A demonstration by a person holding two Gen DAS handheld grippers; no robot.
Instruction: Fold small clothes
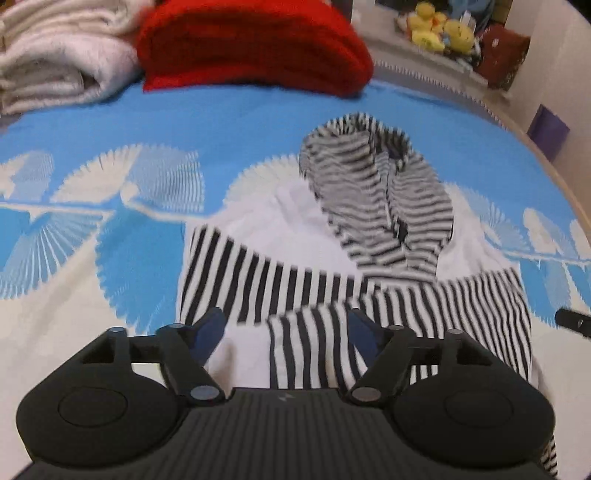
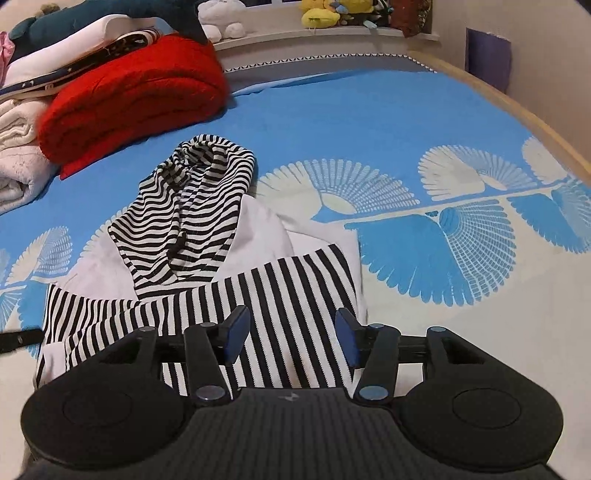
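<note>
A small hooded garment [image 1: 295,236] lies spread on the blue patterned bedspread [image 1: 184,122]. Its body is white, with black-and-white stripes on the hood [image 1: 376,192] and on the folded lower part. My left gripper [image 1: 284,321] hovers open over the striped near edge, nothing pressed between its blue pads. In the right wrist view the same garment [image 2: 258,236] lies ahead, its hood [image 2: 199,184] toward the far left. My right gripper [image 2: 291,317] is open above the striped band, holding nothing. A dark tip at each view's edge may be the other gripper.
A folded red blanket [image 2: 129,96] and cream towels [image 1: 55,62] are stacked at the far side of the bed. Plush toys [image 1: 439,29] sit on a ledge behind. The wooden bed edge [image 2: 517,107] curves along the right, and open bedspread [image 2: 424,122] lies right of the garment.
</note>
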